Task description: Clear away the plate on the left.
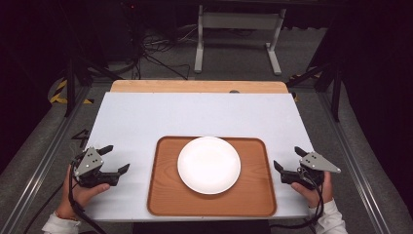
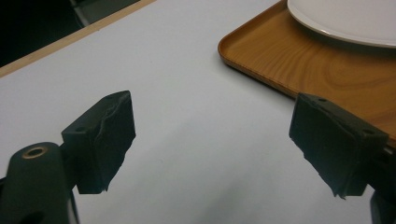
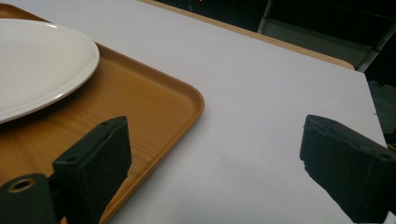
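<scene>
Claws — left (image 1: 117, 158), right (image 1: 287, 158) — both agape, empty, flanking plate (image 1: 209, 165) on tray (image 1: 255, 195).

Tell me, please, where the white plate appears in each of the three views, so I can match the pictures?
High view: the white plate lies at the centre of the wooden tray, in the lower middle.
Left gripper view: the plate's rim shows at the top right corner, cut off by the frame.
Right gripper view: the plate sits at the upper left, cut off by the left edge.
Shared landmark: the wooden tray under the plate.
</scene>
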{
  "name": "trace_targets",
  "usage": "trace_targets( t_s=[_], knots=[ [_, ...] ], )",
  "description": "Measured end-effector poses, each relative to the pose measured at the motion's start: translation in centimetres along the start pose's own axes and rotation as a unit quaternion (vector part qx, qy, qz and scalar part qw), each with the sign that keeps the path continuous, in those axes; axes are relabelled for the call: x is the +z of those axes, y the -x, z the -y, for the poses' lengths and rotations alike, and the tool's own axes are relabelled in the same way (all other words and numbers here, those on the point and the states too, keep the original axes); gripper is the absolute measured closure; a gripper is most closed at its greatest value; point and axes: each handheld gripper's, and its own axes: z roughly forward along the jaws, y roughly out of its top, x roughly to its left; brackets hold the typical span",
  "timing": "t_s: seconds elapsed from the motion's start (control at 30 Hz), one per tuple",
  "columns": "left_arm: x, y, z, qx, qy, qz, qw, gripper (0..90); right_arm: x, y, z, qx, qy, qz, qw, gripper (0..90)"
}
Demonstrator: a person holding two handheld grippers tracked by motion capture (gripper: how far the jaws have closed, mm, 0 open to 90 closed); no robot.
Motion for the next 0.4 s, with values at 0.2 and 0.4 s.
trace_targets(
  t_s=[0.2, 0.4],
  knots=[
    [0.17, 0.01, -0.24, 0.002, -0.002, -0.001, 1.0000, 15.2, -0.05, 0.27, 0.11, 0.004, 0.001, 0.000, 1.0000, 9.6],
    [0.26, 0.12, -0.46, 0.003, 0.000, 0.000, 1.0000, 15.0, -0.11, 0.40, 0.17, 0.007, 0.003, -0.001, 1.0000, 9.6]
  ],
)
